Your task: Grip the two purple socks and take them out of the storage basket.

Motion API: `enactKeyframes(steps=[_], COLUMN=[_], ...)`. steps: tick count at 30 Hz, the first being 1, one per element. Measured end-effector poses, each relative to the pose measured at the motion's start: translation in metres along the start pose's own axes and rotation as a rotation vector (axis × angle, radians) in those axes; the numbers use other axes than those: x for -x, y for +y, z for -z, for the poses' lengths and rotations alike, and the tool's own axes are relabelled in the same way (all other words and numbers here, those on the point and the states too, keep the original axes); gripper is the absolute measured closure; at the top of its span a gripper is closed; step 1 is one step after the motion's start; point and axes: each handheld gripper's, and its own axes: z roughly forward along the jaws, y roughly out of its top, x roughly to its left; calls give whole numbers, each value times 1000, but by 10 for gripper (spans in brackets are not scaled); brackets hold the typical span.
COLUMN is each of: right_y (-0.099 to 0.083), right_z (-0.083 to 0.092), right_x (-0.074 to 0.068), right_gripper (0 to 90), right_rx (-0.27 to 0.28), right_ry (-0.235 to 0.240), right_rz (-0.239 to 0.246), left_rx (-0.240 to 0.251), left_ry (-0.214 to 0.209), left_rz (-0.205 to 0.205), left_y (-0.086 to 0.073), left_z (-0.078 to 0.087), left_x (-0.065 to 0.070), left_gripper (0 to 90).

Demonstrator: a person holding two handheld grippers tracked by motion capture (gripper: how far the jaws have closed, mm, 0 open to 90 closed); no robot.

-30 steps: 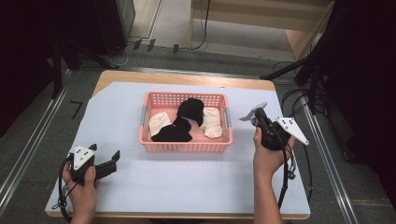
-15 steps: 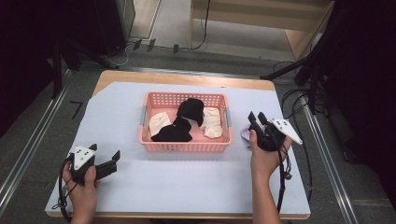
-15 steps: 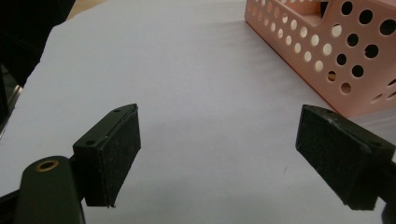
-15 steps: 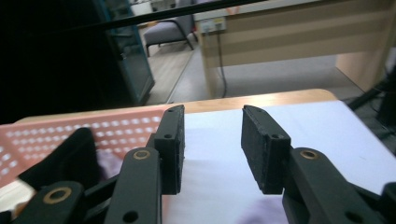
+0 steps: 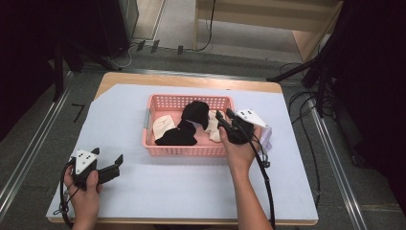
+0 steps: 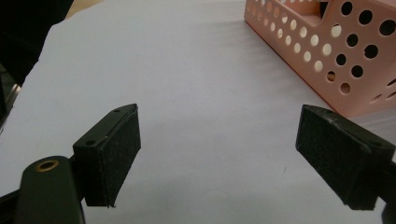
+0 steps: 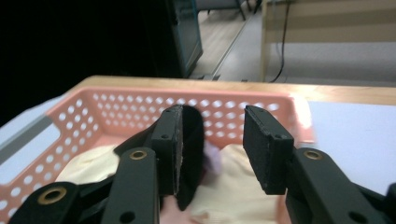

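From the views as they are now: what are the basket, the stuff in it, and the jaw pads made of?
Pink basket: looks like moulded plastic, matte, with rigid walls and even punched holes. Black items and cream items: soft fabric, limp and crumpled, possibly socks. Left gripper pads: black, dull, grainy facing, likely rubber or foam. Table cover: a thin white sheet, maybe paper.

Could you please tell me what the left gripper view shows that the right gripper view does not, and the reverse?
The left gripper view alone has the left gripper, its jaws wide apart over the white table cover, and the outside of the basket's perforated wall. The right gripper view alone looks into the basket past the right gripper, whose jaws stand apart: a cream cloth and a black cloth lie inside, with the wooden table edge and the floor beyond. Both share the pink basket.
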Motion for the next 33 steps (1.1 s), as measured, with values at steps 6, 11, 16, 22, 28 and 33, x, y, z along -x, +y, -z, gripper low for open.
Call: enactKeyframes(steps=[6,11,16,22,28,33], right_y=[-3,-8,-5,-3,7,15], right_z=[-26,-46,-51,-46,-39,-39], right_x=[-21,-27,-27,-38,-77,-90], right_gripper=[560,569,793,899,898,668], right_rx=[-107,-240,-306,-232,-164,-134], right_ry=[20,-43,-44,32,225,295], right_rz=[18,36,25,58,172,140], left_rx=[2,2,2,2,2,1], left_ry=[-1,-1,-1,-2,-2,-4], left_rz=[0,0,0,0,0,-1], left_y=[0,0,0,0,0,0], left_z=[0,0,0,0,0,0], left_x=[0,0,0,0,0,0], left_gripper=[150,150,150,150,150,150])
